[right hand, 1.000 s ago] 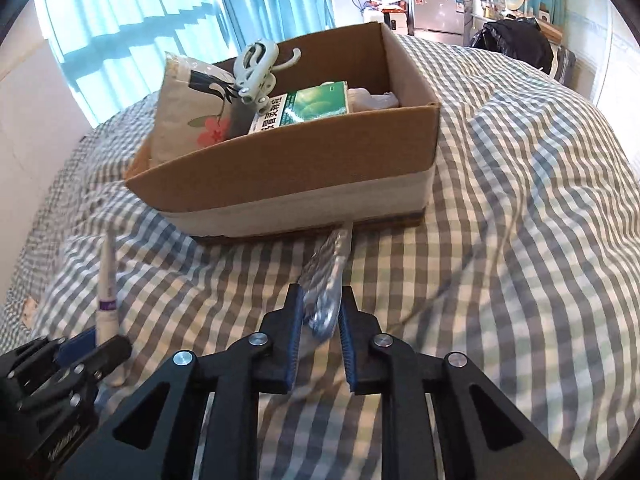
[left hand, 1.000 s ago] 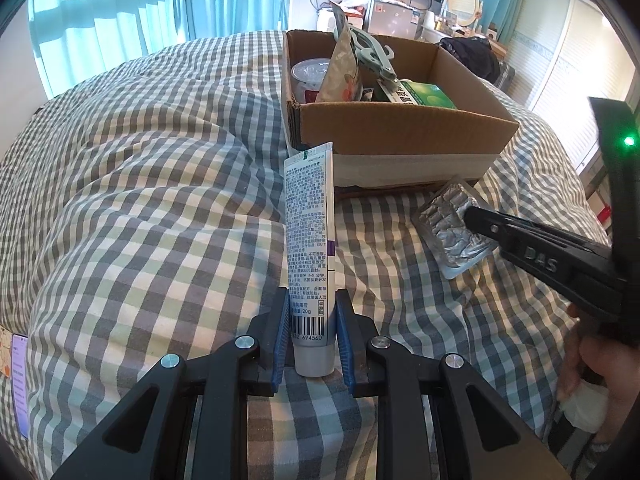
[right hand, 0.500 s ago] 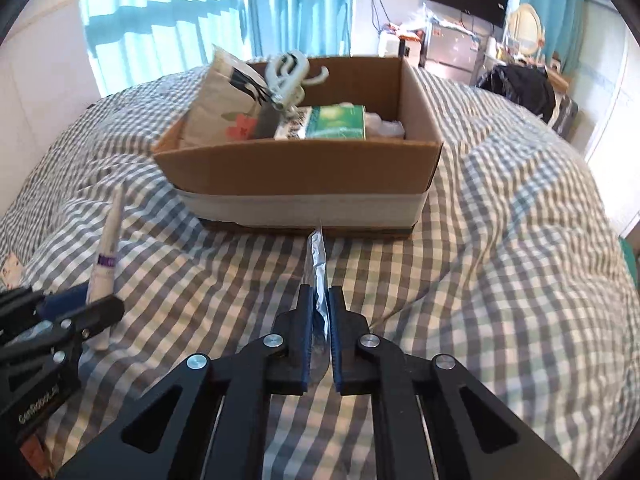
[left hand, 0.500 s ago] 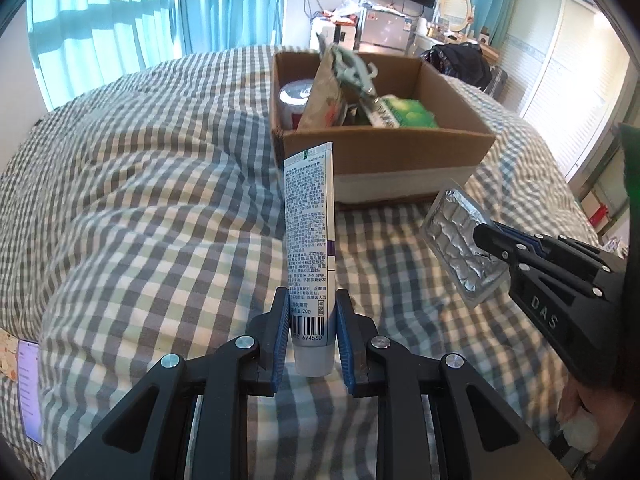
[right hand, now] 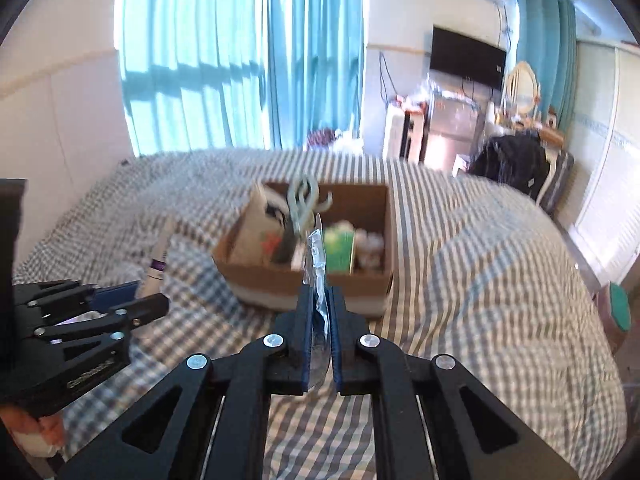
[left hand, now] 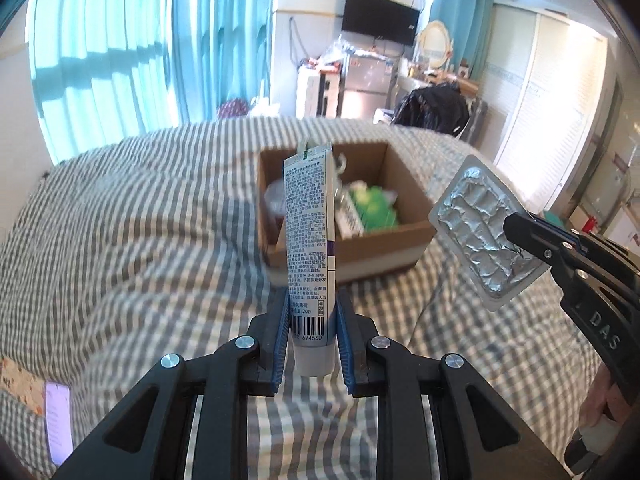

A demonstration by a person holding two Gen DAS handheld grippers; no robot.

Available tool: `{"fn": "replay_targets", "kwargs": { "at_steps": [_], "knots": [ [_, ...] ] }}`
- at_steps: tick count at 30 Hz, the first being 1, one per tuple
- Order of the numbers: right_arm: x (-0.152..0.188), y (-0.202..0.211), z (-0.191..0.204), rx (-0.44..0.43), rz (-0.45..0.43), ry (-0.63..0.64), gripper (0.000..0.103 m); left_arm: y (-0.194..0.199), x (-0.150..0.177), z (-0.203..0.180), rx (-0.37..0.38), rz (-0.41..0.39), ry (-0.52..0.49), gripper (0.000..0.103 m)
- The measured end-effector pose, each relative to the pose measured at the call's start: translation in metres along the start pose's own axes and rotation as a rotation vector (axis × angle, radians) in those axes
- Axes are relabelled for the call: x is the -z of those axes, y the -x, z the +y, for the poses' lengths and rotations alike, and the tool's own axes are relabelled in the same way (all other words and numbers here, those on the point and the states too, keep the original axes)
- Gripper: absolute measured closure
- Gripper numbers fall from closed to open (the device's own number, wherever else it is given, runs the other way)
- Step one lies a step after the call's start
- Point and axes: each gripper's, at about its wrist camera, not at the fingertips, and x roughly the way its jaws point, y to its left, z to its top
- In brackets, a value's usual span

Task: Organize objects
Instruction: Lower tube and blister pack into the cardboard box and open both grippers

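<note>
My left gripper (left hand: 312,344) clamped low on white ointment tube (left hand: 309,256), tube upright, raised above checked bedspread (left hand: 132,240). My right gripper (right hand: 319,332) pinched silver blister pack (right hand: 316,264) edge-on, also held in air. Cardboard box (left hand: 404,240) sat on bed ahead of both, holding green packet (left hand: 370,210), grey clips (right hand: 302,202), printed pouch (right hand: 260,226). Phone (left hand: 58,420) lay at left edge of bed.

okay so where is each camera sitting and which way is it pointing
Left wrist: on the left gripper, looking along its fingers past the clamped tube at the cardboard box on the bed; right gripper holds the blister pack.
Right wrist: on the right gripper, edge-on blister pack ahead, left gripper at left.
Shared: box, bed, both grippers.
</note>
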Motion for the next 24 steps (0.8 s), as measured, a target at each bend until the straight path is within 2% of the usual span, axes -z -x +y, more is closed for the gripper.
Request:
{"fn": "replay_targets", "kwargs": {
  "at_steps": [5,10,17,21,24],
  "knots": [
    [-0.031,-0.002,-0.004,-0.017,-0.046,0.019,0.096,0.000,-0.035,-0.002,0.044,-0.028,-0.005,0.081],
    [-0.061,-0.027,-0.018,-0.017,-0.055,0.017,0.096,-0.025,-0.069,-0.009,0.050,-0.018,-0.025,0.081],
    [-0.085,-0.096,-0.048,0.013,-0.002,0.006,0.096,-0.098,-0.101,-0.012,0.047,0.062,-0.049,0.081],
    [-0.080,-0.140,-0.059,0.034,0.049,0.009,0.096,-0.145,-0.098,-0.003,0.013,0.128,-0.056,0.081],
    [-0.073,-0.167,-0.065,0.038,0.077,0.002,0.096,-0.170,-0.095,-0.008,0.021,0.149,-0.078,0.081]
  ]
}}
